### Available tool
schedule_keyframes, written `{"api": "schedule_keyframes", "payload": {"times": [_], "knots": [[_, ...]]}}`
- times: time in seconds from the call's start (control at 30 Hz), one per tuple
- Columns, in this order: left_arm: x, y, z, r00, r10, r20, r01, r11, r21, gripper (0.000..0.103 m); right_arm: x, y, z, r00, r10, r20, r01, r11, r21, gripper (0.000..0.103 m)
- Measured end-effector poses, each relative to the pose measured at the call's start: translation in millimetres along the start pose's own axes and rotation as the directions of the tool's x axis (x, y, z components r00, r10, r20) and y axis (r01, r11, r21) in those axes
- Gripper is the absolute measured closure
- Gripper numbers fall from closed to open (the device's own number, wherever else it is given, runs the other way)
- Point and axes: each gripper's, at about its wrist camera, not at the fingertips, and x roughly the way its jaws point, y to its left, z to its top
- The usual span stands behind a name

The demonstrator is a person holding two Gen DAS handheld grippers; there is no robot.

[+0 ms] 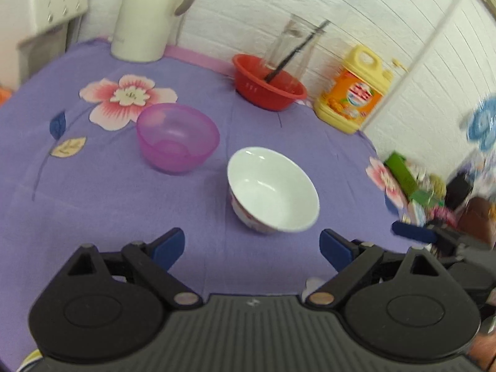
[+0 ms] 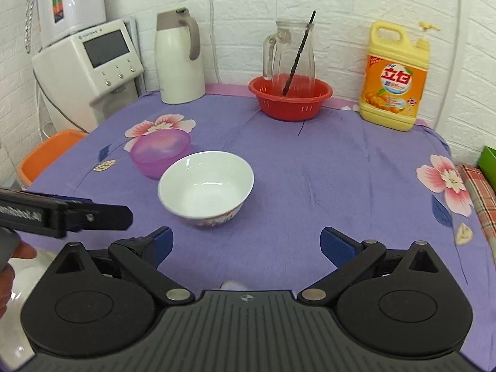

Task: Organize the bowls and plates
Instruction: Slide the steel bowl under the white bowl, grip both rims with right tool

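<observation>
2 hand-held grippers hover low over a table draped in a purple floral cloth, both empty. The left gripper has its blue-padded fingers spread wide, nothing between them; the right gripper likewise holds its fingers wide apart over bare cloth.

The white bowl, patterned on its outer wall, stands upright near the middle of the cloth, just beyond the tips of both grippers and untouched by either. In the left wrist view it sits between and ahead of that gripper's open fingers; in the right wrist view it lies ahead and to the left.

Beyond the white bowl and to its left stands a translucent purple bowl, upright, beside a pink flower printed on the cloth. From the right wrist view the 2 bowls overlap; the left wrist view shows a strip of cloth between them.

Farther back from the white bowl, against the white brick wall, a red colander holds a glass pitcher with a dark stick leaning inside. Right of it stands a yellow detergent jug; left of it, a white thermos jug and, off the table, a white appliance with a screen.

The left gripper's finger also juts into the right wrist view at the left edge, a hand partly visible behind it.
</observation>
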Motion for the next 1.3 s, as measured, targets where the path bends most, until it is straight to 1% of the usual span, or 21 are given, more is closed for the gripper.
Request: {"api": "schedule_keyframes", "payload": {"times": [0.07, 0.13, 0.23, 0.27, 0.4, 0.47, 0.57, 0.63, 0.7, 0.73, 0.77, 0.83, 0.9, 0.93, 1.0, 1.07, 1.1, 1.17, 1.2, 1.27, 1.3], "knots": [[17, 8, 10, 1.000, 0.012, -0.024, -0.013, 0.998, -0.058, 0.009, 24, -5, 10, 1.000, -0.003, -0.025, 0.003, 1.000, 0.010, 0.000], [33, 13, 16, 0.998, 0.036, -0.050, -0.040, 0.995, -0.094, 0.009, 47, -9, 18, 0.999, -0.004, -0.048, 0.005, 1.000, 0.025, 0.000], [50, 14, 22, 0.997, 0.017, -0.077, -0.028, 0.989, -0.146, 0.009, 75, -15, 28, 0.997, -0.001, -0.075, 0.004, 0.999, 0.038, 0.000], [55, 13, 24, 0.997, 0.023, -0.076, -0.034, 0.987, -0.156, 0.009, 81, -15, 30, 0.997, -0.001, -0.079, 0.004, 0.999, 0.042, 0.000], [77, 8, 32, 0.994, 0.080, -0.075, -0.092, 0.980, -0.178, 0.010, 106, -14, 34, 0.994, -0.013, -0.105, 0.015, 1.000, 0.025, 0.000], [86, 7, 31, 0.991, 0.108, -0.084, -0.122, 0.976, -0.182, 0.013, 114, -12, 32, 0.993, -0.020, -0.115, 0.021, 1.000, 0.008, 0.000], [88, 0, 28, 0.989, 0.136, -0.062, -0.144, 0.978, -0.152, 0.015, 125, -10, 30, 0.991, -0.020, -0.134, 0.019, 1.000, -0.004, 0.000], [89, -1, 27, 0.989, 0.133, -0.058, -0.140, 0.979, -0.150, 0.017, 131, -10, 28, 0.989, -0.019, -0.147, 0.017, 1.000, -0.013, 0.000], [88, 0, 27, 0.991, 0.126, -0.054, -0.133, 0.979, -0.158, 0.022, 133, -11, 27, 0.990, -0.003, -0.140, 0.003, 1.000, -0.001, 0.000], [87, 0, 27, 0.992, 0.111, -0.055, -0.118, 0.979, -0.166, 0.026, 134, -13, 28, 0.990, 0.005, -0.141, -0.004, 1.000, 0.005, 0.000], [87, 1, 28, 0.994, 0.092, -0.057, -0.101, 0.980, -0.173, 0.028, 134, -14, 27, 0.990, 0.012, -0.141, -0.011, 1.000, 0.008, 0.000], [83, 0, 28, 0.997, 0.060, -0.055, -0.069, 0.981, -0.179, 0.029, 133, -16, 26, 0.989, 0.028, -0.143, -0.027, 1.000, 0.004, 0.000], [84, -3, 29, 0.997, 0.058, -0.055, -0.066, 0.984, -0.167, 0.029, 132, -17, 28, 0.987, 0.029, -0.159, -0.027, 1.000, 0.012, 0.000], [84, -3, 28, 0.997, 0.060, -0.054, -0.069, 0.983, -0.172, 0.029, 130, -17, 28, 0.988, 0.025, -0.155, -0.022, 1.000, 0.022, 0.000], [85, -1, 29, 0.997, 0.044, -0.056, -0.055, 0.979, -0.195, 0.029, 123, -13, 29, 0.992, 0.033, -0.118, -0.032, 0.999, 0.007, 0.000], [85, -3, 30, 0.998, 0.042, -0.049, -0.050, 0.979, -0.196, 0.031, 120, -9, 29, 0.994, 0.035, -0.106, -0.036, 0.999, -0.007, 0.000], [86, -4, 30, 0.998, 0.040, -0.050, -0.049, 0.981, -0.189, 0.033, 120, -8, 30, 0.993, 0.049, -0.106, -0.050, 0.999, -0.009, 0.000], [90, -6, 29, 0.998, 0.005, -0.059, -0.016, 0.983, -0.184, 0.051, 124, -4, 30, 0.990, 0.071, -0.119, -0.073, 0.997, -0.014, 0.000], [90, -6, 29, 0.998, 0.008, -0.054, -0.017, 0.984, -0.179, 0.054, 127, -2, 29, 0.988, 0.082, -0.129, -0.085, 0.996, -0.018, 0.000], [92, -5, 29, 0.998, 0.010, -0.058, -0.019, 0.985, -0.169, 0.061, 126, -1, 27, 0.986, 0.113, -0.122, -0.115, 0.993, -0.012, 0.012], [92, -3, 28, 0.998, 0.004, -0.061, -0.015, 0.984, -0.176, 0.062, 125, 0, 26, 0.984, 0.126, -0.123, -0.128, 0.992, -0.008, 0.024]]}}
